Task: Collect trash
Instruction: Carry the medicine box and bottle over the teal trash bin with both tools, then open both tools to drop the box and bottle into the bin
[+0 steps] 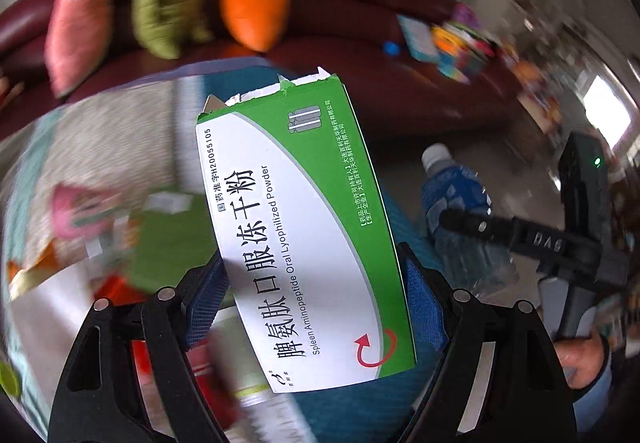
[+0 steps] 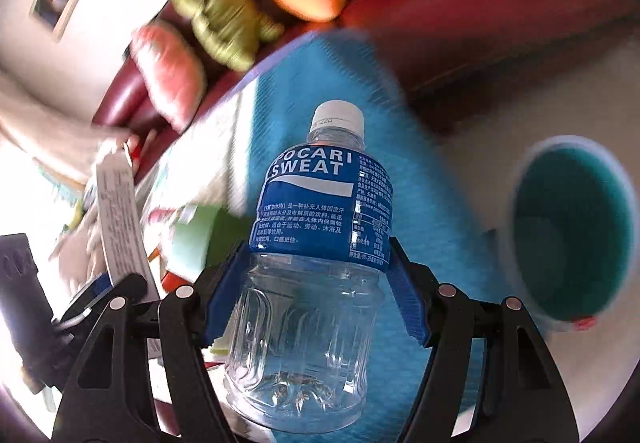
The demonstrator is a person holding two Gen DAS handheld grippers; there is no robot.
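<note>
Your left gripper (image 1: 316,307) clamps the green-and-white cardboard medicine box (image 1: 296,227), held above the teal tablecloth (image 1: 360,407). Your right gripper (image 2: 316,291) grips the clear plastic Pocari Sweat bottle (image 2: 316,263); round teal bin (image 2: 576,231) sits just right.

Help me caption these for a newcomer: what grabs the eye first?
A green-and-white medicine box fills the left view, clamped in the left tongs. A clear Pocari Sweat bottle sits gripped in the right tongs, with a teal bin at right.
</note>
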